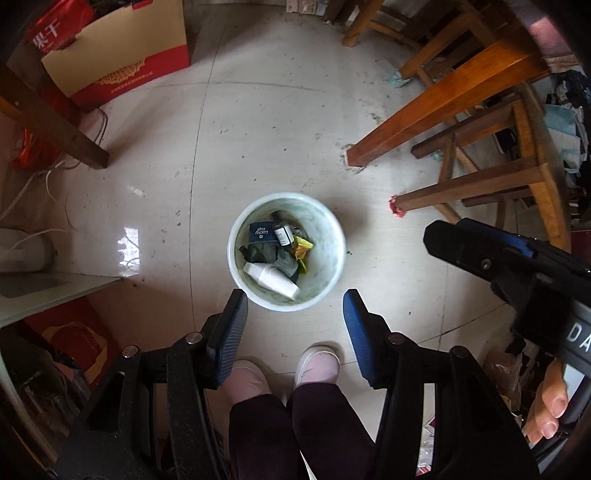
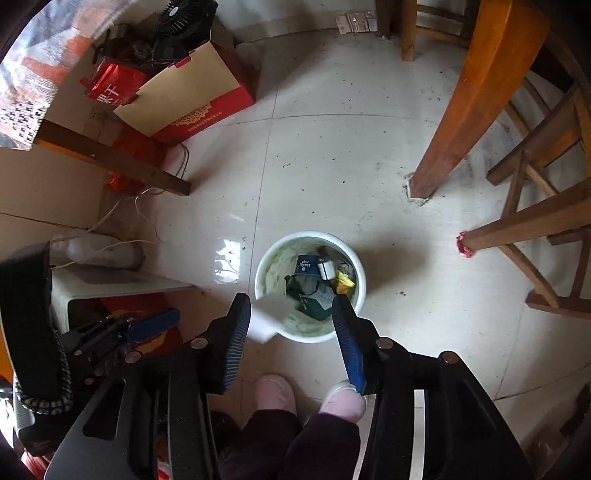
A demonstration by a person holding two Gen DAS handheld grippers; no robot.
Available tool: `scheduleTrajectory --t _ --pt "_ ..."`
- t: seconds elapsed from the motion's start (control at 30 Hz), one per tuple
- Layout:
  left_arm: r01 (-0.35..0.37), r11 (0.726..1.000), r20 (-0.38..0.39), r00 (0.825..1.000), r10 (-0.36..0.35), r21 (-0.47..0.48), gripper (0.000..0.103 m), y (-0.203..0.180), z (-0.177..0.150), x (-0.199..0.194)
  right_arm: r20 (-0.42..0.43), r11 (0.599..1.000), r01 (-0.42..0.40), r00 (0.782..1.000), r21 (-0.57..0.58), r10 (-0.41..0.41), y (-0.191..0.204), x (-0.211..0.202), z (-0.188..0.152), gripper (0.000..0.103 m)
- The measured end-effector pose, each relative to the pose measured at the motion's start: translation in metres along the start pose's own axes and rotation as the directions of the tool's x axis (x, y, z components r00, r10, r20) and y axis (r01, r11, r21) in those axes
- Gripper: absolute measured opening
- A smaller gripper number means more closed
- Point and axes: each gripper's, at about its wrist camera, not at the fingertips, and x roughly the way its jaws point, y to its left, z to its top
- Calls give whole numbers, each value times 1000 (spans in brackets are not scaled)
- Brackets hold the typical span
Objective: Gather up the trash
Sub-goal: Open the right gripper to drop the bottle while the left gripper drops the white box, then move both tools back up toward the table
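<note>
- The floor (image 1: 280,122) is pale glossy tile with dark specks and a bright window reflection on it.
- A red-and-cream cardboard box (image 1: 122,62) stands at the far left beside a dark wooden leg (image 1: 55,125); orange-brown table legs (image 1: 436,107) and a wooden stool frame (image 1: 491,181) fill the right side.
- White cables (image 2: 125,210) trail over the tile near the left wall.
- The white bin (image 1: 327,236) stands on the floor just ahead of the person's pink slippers (image 1: 319,363), and it holds the trash: a white bottle (image 1: 271,278), a small dark bottle (image 1: 281,230), a dark blue packet (image 1: 261,233), a yellow wrapper (image 1: 302,248) and dark crumpled material.
- The left gripper (image 1: 295,306) hangs above the bin's near rim, jaws spread wide with nothing between them.
- The right gripper (image 2: 291,314) is likewise parted and empty-handed, over the bin's near edge.
- Only the right wrist view shows a white sheet (image 2: 267,317) draped across the bin's near-left rim, and a black fan (image 2: 184,16) behind the box.
- Only the left wrist view shows the white bottle, and the person's fingers on the other gripper's handle.
</note>
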Motion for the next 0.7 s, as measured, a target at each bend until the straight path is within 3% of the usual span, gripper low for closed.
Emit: scheduleTrajectory --t 0.2,0.43,0.6,0.7 --pt "-1 1000 35 999 0 27 53 -18 7 -58 34 1000 18 999 -10 -18 11 -49 5 42" --pt "-16 999 134 991 12 30 53 -32 14 -167 117 999 32 993 -5 -32 32 -140 13 42" --pt "-20 999 223 975 13 30 53 -43 14 -255 192 1000 24 981 -1 -24 54 -212 15 42" --pt "-33 998 294 956 17 47 53 -54 9 -316 253 999 44 967 -22 -37 73 -261 13 42"
